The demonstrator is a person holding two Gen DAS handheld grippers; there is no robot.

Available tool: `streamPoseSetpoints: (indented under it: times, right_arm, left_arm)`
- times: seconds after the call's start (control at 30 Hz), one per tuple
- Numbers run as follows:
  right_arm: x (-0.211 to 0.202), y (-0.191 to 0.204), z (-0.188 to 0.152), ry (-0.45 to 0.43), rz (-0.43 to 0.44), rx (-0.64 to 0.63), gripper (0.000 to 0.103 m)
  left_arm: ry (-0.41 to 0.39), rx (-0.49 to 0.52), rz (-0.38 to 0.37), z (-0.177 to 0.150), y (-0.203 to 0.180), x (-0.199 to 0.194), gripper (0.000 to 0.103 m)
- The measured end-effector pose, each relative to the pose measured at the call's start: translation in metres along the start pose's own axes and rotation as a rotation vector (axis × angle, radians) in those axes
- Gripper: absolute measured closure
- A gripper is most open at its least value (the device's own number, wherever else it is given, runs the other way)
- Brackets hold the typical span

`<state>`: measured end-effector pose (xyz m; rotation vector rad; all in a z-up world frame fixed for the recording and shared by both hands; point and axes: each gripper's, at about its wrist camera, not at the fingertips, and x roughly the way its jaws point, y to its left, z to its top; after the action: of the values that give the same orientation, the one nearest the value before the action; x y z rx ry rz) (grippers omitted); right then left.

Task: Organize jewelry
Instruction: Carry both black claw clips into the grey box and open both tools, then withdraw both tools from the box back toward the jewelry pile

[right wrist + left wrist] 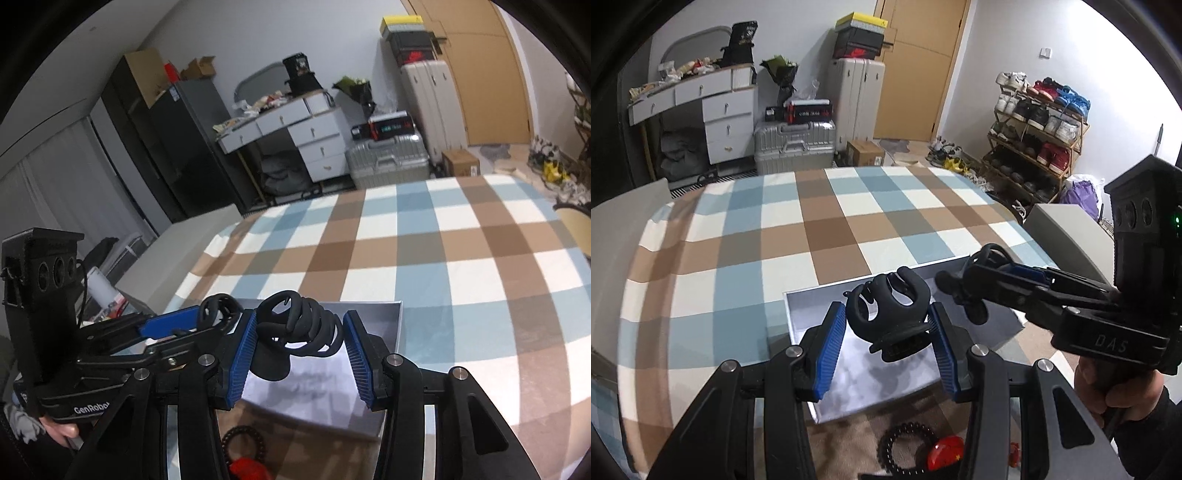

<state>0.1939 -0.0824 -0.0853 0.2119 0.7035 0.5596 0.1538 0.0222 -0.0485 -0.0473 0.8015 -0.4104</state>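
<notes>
My left gripper (886,309) is shut on a black hair claw clip (890,295) and holds it in the air over a shallow grey box (849,384). To its right, my right gripper (966,280) grips a second black claw clip (949,282) above the same box. In the right wrist view, that gripper (301,318) has its blue pads pressed on the second clip (306,325), and the left gripper (208,314) carries the first clip (218,310) alongside. A black bead bracelet (905,450) and a red hair clip (945,452) lie on the cloth in front of the box.
The box (391,332) sits near the front edge of a table with a blue, brown and white checked cloth (812,229). A person's hand (1108,387) holds the right gripper's handle. Beyond the table are suitcases, a white desk and a shoe rack.
</notes>
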Motion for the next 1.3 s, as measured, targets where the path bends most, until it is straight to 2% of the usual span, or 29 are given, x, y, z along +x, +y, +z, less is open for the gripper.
streamPoseSetpoints:
  times: [0.2,0.53,0.6,0.67,0.73,0.87,1.0,1.07,1.3]
  right_arm:
    - [0.017,0.001,-0.006,0.040,-0.019,-0.040,0.056]
    - [0.022,-0.003,-0.009,0.069,-0.024,-0.019,0.054]
    - [0.019,-0.003,-0.009,0.061,-0.028,-0.011,0.052]
    - [0.011,-0.005,-0.009,0.039,-0.025,0.006,0.049]
    - [0.004,-0.009,-0.008,0.017,-0.033,0.025,0.040]
    - [-0.017,-0.011,-0.010,-0.027,-0.049,0.050,0.036]
    - [-0.045,-0.010,-0.019,-0.069,-0.077,0.061,0.033]
    - [-0.057,-0.009,-0.026,-0.090,-0.096,0.067,0.029]
    - [-0.103,0.011,-0.051,-0.192,-0.221,0.001,0.025]
  left_arm:
    - [0.051,-0.019,-0.018,-0.003,0.000,0.011,0.063]
    - [0.056,-0.052,-0.040,-0.003,0.005,0.012,0.062]
    - [0.054,-0.065,-0.048,-0.003,0.006,0.011,0.058]
    - [0.047,-0.082,-0.043,-0.002,0.007,0.008,0.041]
    - [0.026,-0.099,-0.034,-0.001,0.006,0.000,0.028]
    - [-0.003,-0.096,-0.023,-0.001,0.002,-0.013,0.026]
    - [-0.043,-0.057,0.034,-0.006,-0.006,-0.028,0.025]
    - [-0.076,-0.039,0.068,-0.010,-0.012,-0.036,0.018]
    - [-0.148,-0.055,0.132,-0.017,-0.023,-0.059,0.015]
